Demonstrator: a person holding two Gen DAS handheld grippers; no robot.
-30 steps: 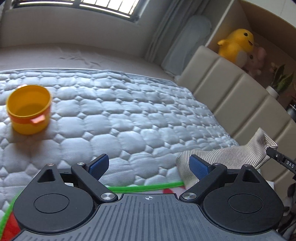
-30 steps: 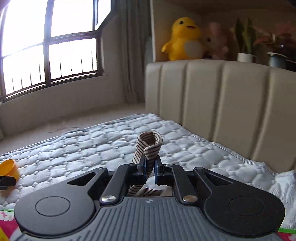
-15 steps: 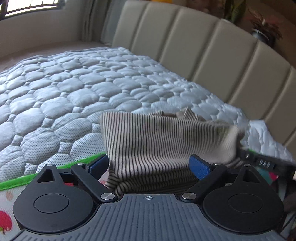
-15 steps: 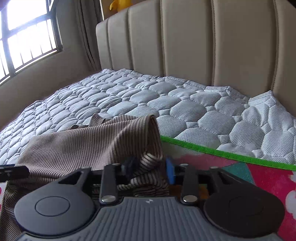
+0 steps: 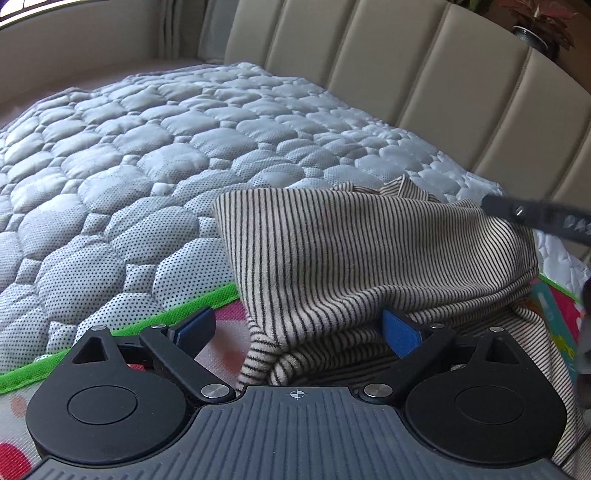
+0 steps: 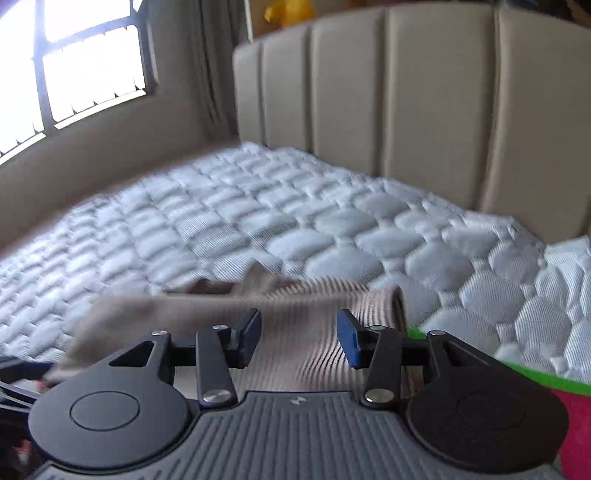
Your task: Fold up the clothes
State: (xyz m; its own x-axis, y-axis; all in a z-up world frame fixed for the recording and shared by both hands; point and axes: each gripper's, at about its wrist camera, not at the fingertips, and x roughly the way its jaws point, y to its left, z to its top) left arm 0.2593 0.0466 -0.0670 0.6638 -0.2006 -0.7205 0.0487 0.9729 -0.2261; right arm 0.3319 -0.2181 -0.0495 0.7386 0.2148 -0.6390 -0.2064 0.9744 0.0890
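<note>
A beige garment with thin dark stripes [image 5: 354, 258] lies bunched on the bed, partly on a colourful mat with a green edge [image 5: 184, 306]. My left gripper [image 5: 295, 330] is open, its blue pads [image 5: 400, 332] wide apart with a fold of the garment lying between them. My right gripper [image 6: 299, 341] is open and holds nothing; the garment [image 6: 295, 321] lies just in front of it, blurred. A finger of the right gripper [image 5: 535, 218] shows at the right edge of the left wrist view, over the garment's far corner.
The grey quilted mattress [image 5: 147, 147] stretches to the left and back. A beige padded headboard [image 6: 406, 103] stands behind the bed. A window [image 6: 74, 66] is at the left. A potted plant [image 5: 539, 22] sits on top of the headboard.
My right gripper has opened and let go of the garment, which now lies flatter on the bed. My left gripper has stayed open and moved closer over the garment.
</note>
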